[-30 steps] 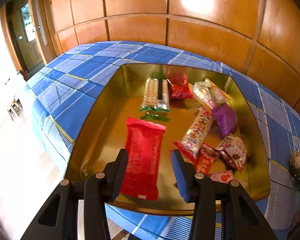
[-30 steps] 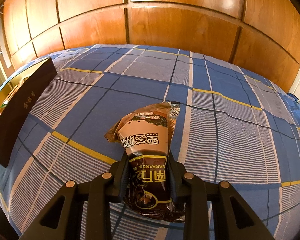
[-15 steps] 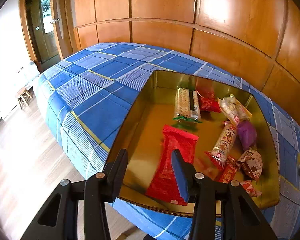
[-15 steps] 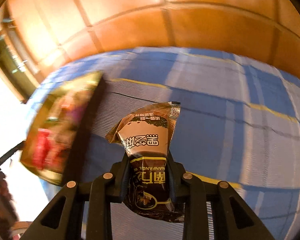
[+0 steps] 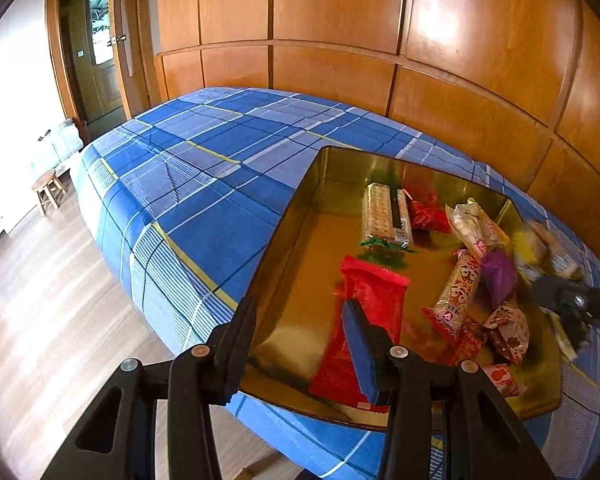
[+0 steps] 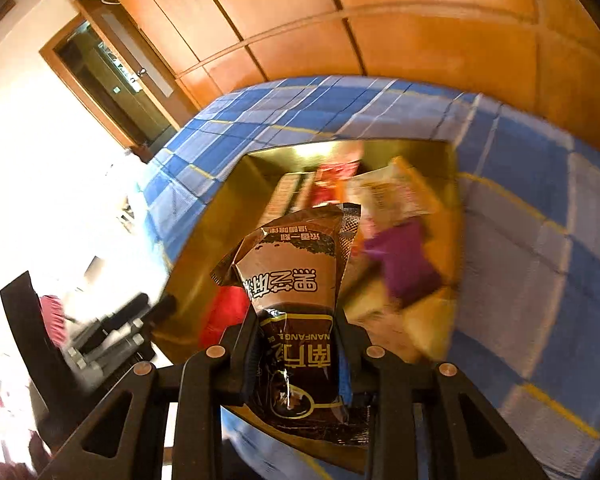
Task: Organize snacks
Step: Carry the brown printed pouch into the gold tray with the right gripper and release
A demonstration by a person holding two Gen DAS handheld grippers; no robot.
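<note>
A gold tray (image 5: 300,216) sits on the blue plaid cloth and holds several snack packs: a long red packet (image 5: 364,320), a biscuit pack (image 5: 384,216), a purple pack (image 5: 498,274). My left gripper (image 5: 300,344) is open and empty above the tray's near left corner. My right gripper (image 6: 296,356) is shut on a brown snack packet (image 6: 296,280) and holds it over the tray (image 6: 204,240). It shows blurred at the right edge of the left wrist view (image 5: 568,300).
The cloth-covered table (image 5: 204,184) stands against a wood panel wall (image 5: 420,40). A doorway (image 5: 96,52) and a small stool (image 5: 50,190) are at the far left, over a wooden floor. The left gripper shows at the left of the right wrist view (image 6: 112,332).
My right gripper swung left with the brown packet from over bare cloth to above the tray. My left gripper drew back and left from the red packet, staying open.
</note>
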